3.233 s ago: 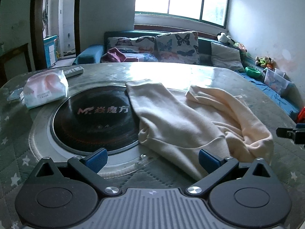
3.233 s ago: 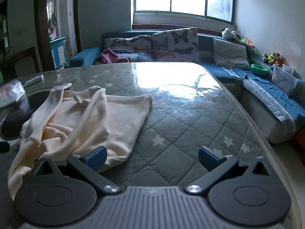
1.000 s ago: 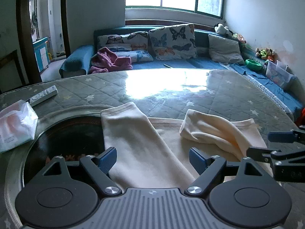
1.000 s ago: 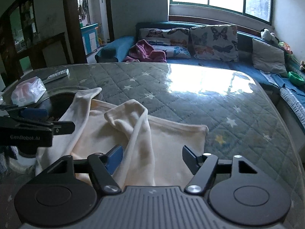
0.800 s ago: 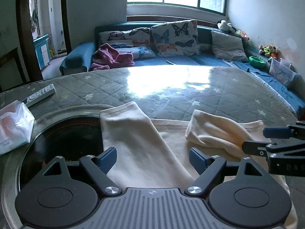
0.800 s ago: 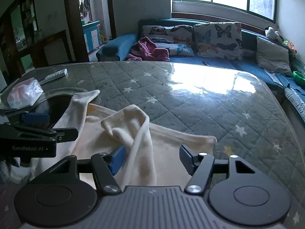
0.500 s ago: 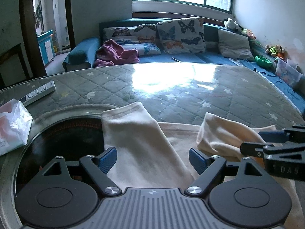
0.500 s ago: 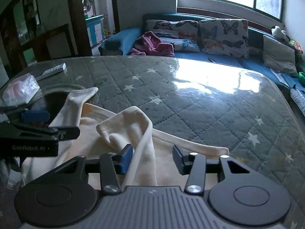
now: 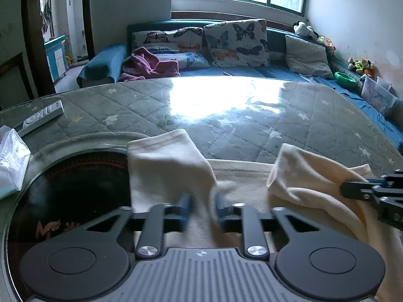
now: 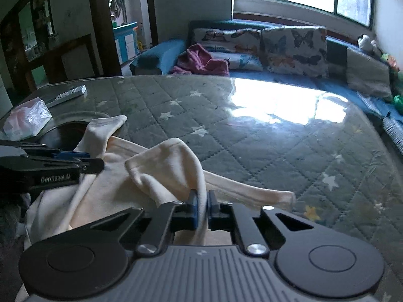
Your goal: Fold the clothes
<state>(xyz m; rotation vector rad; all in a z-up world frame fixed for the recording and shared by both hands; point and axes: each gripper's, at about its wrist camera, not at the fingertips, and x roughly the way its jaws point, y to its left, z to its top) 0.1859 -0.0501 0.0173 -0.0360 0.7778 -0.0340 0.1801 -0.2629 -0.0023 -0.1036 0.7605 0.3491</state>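
A cream long-sleeved top (image 9: 241, 176) lies crumpled on the quilted star-patterned table (image 9: 226, 115), both sleeves pointing away from me. My left gripper (image 9: 202, 207) has its jaws nearly together around the near edge of the left sleeve (image 9: 163, 166). My right gripper (image 10: 201, 209) is shut on the fabric of the right sleeve (image 10: 171, 166). The same top shows in the right wrist view (image 10: 113, 193), with the left gripper (image 10: 83, 159) at the far left of it.
A round black glass hob (image 9: 68, 193) is set into the table under the top's left side. A tissue pack (image 9: 11, 166) and a remote (image 9: 41, 118) lie at the left. A blue sofa (image 9: 226, 58) with cushions stands behind.
Both grippers went from wide open to closed: the right one onto the right sleeve, the left one around the left sleeve's near edge. Both moved forward over the top.
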